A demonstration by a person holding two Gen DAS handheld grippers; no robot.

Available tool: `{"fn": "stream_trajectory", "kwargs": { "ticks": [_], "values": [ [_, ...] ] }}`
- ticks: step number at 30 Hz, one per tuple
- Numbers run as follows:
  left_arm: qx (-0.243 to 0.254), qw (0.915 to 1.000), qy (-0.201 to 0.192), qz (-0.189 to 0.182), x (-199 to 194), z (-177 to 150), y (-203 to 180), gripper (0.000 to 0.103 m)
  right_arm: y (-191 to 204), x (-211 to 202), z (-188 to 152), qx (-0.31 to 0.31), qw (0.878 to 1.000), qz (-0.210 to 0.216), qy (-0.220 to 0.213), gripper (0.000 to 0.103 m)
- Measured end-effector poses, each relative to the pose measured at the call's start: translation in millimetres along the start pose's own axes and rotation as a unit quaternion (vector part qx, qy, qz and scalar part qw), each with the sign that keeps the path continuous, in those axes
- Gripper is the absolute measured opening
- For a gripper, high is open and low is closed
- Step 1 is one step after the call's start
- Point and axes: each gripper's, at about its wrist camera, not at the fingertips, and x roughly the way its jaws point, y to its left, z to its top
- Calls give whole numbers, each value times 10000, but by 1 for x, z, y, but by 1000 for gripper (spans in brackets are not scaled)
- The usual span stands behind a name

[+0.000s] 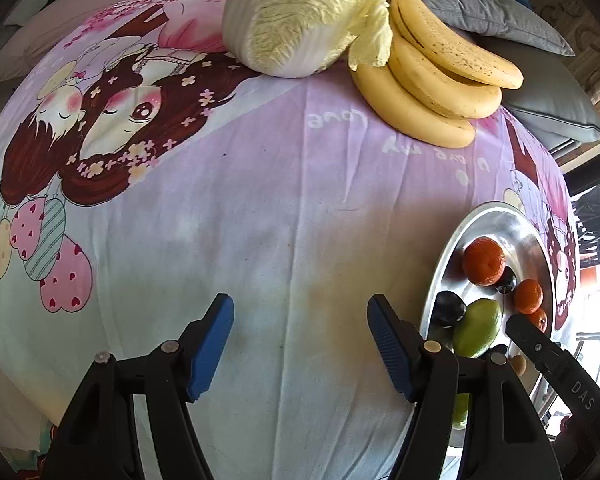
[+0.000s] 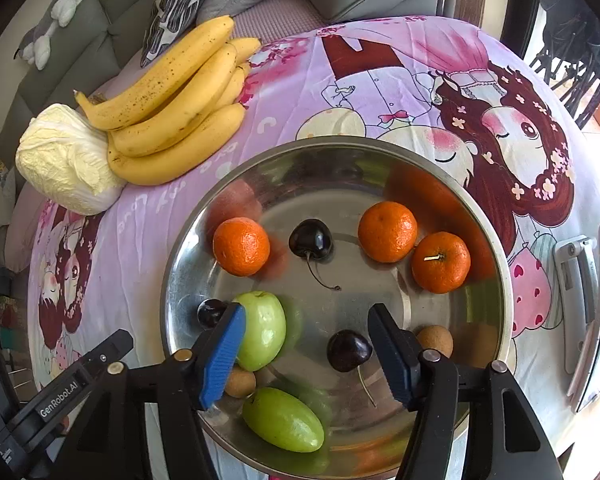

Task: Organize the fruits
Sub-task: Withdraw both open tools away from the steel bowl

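Observation:
A round steel plate (image 2: 380, 160) sits on a pink cartoon-print cloth. It holds three mandarins (image 2: 241, 246), three dark cherries (image 2: 311, 239), two green fruits (image 2: 262, 330) and two small brown fruits (image 2: 435, 340). My right gripper (image 2: 306, 350) is open and empty, hovering over the plate's near half. My left gripper (image 1: 300, 344) is open and empty above bare cloth, left of the plate (image 1: 496, 220). A bunch of bananas (image 1: 432, 76) lies at the far side; it also shows in the right wrist view (image 2: 176, 116).
A napa cabbage (image 1: 300, 16) lies beside the bananas, touching them; it also shows in the right wrist view (image 2: 64, 160). Grey cushions (image 1: 496, 12) and a sofa lie beyond the table's far edge. A silver object (image 2: 580, 280) lies at the table's right edge.

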Motion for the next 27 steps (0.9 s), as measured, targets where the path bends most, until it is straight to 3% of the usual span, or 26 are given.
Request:
{"fn": "stream_trajectory", "kwargs": {
  "ticks": [2, 4, 10, 14, 27],
  "values": [
    [-19, 10000, -23, 61, 1, 0, 2, 73, 3, 2, -1, -82, 10000, -40, 14, 74],
    [-18, 10000, -10, 79, 3, -1, 3, 82, 5, 4, -2, -140, 9999, -49, 17, 81],
    [58, 9999, 6, 148, 8, -3, 3, 85, 9, 9, -3, -266, 9994, -200, 5, 84],
    [120, 9998, 3, 169, 13, -4, 0, 86, 11, 10, -4, -330, 9992, -236, -17, 103],
    [35, 9998, -105, 133, 14, -4, 3, 93, 19, 16, -4, -471, 9982, -380, -7, 103]
  ]
}}
